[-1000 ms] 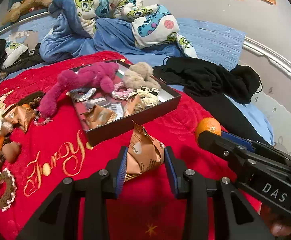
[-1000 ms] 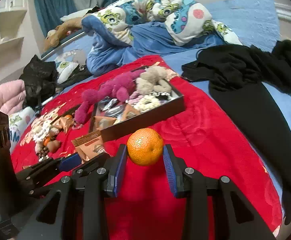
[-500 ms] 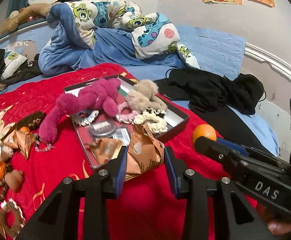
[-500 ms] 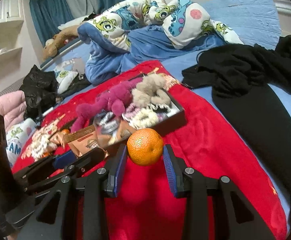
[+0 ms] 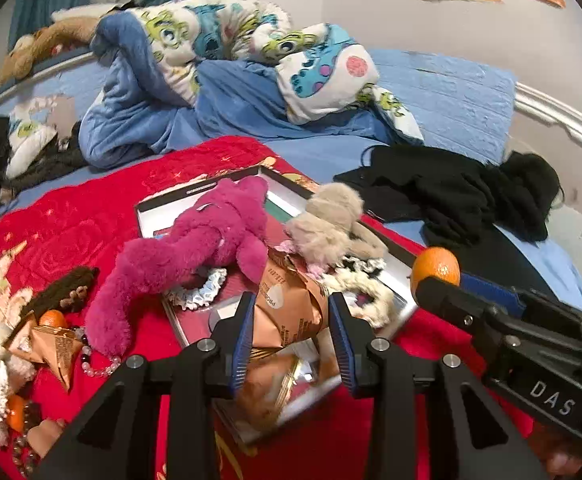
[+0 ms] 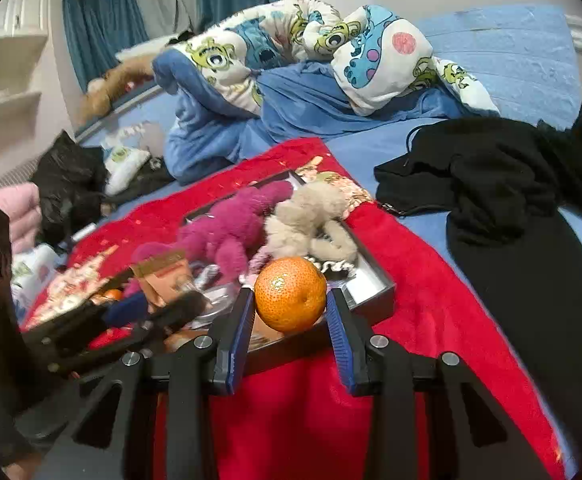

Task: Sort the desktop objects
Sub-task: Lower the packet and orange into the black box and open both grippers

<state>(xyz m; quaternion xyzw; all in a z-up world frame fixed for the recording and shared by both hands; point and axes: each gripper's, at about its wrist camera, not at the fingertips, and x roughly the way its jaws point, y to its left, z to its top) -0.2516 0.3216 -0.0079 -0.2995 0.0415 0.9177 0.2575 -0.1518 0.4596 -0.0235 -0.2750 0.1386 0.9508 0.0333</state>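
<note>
Crowding the tray (image 5: pixel 405 264), plush toys (image 5: pixel 211 236); left tongs (image 5: pixel 293 334) grip packet (image 5: pixel 291 304), right tongs (image 6: pixel 291 332) mandarin (image 6: pixel 291 294).

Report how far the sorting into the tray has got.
Done: pink plush, beige plush and scrunchies lie in the tray. In hand: left gripper holds a snack packet, right gripper an orange. Left: packet, small oranges and beads on the red blanket.

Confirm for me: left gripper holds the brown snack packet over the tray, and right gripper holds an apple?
Not quite. The right gripper holds an orange mandarin, not an apple, as the right wrist view shows. The left gripper does hold the brown snack packet over the tray.
</note>
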